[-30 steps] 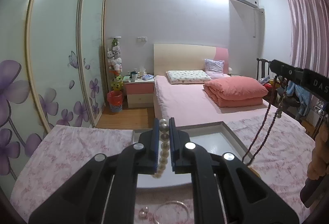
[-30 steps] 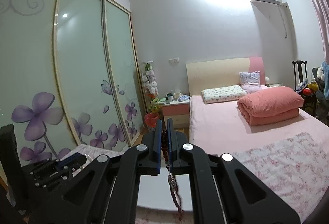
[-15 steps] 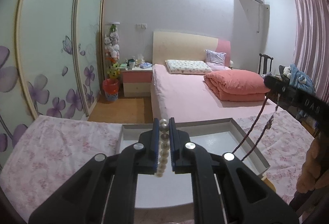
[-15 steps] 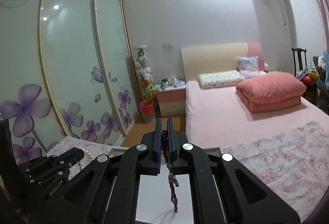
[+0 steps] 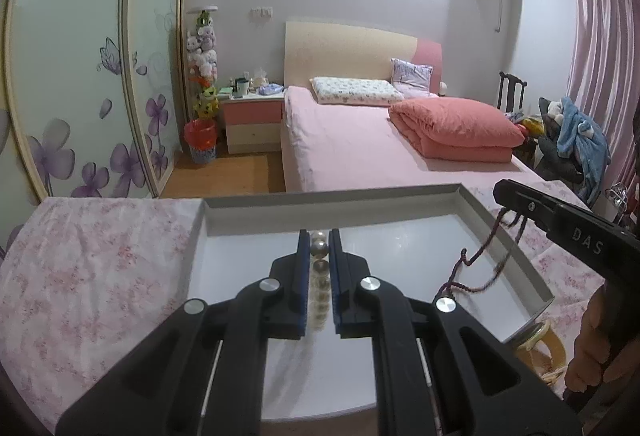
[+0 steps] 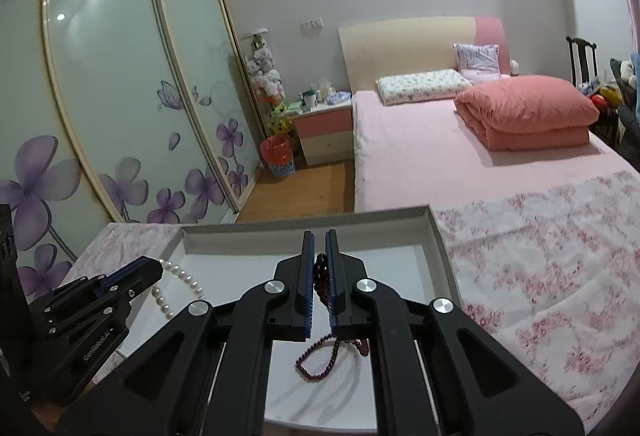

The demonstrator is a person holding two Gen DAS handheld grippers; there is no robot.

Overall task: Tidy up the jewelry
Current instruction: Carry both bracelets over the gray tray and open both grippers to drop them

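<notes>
A surface covered with a pink floral cloth (image 5: 92,268) carries one shallow grey tray (image 5: 332,198) with a glossy white floor, set along the far edge of the surface. Beyond it lies a bedroom: one bed (image 5: 360,148) with pink sheets, two pillows (image 5: 352,90) at the headboard, one folded coral quilt (image 5: 456,132), one nightstand (image 5: 252,126), one red bin (image 5: 200,140) and a sliding wardrobe (image 5: 80,76) printed with purple flowers. A pink curtain (image 5: 604,48) hangs at the right.

Two pairs of tongs are over the tray. The left tongs (image 5: 319,248) are narrowed onto one pearl strand (image 5: 319,276), whose round, pale, shiny beads run in a line between the blue pads; in the right wrist view the strand (image 6: 180,288) hangs from the tips over the tray's left side. The right tongs (image 6: 320,264) are pinched on one dark red bead necklace (image 6: 322,278); its small, wine-coloured beads drop in loops (image 6: 320,356) that touch the tray floor near the tray's right side. One amber bangle (image 5: 540,348) lies on the cloth just outside the tray's near right corner.
</notes>
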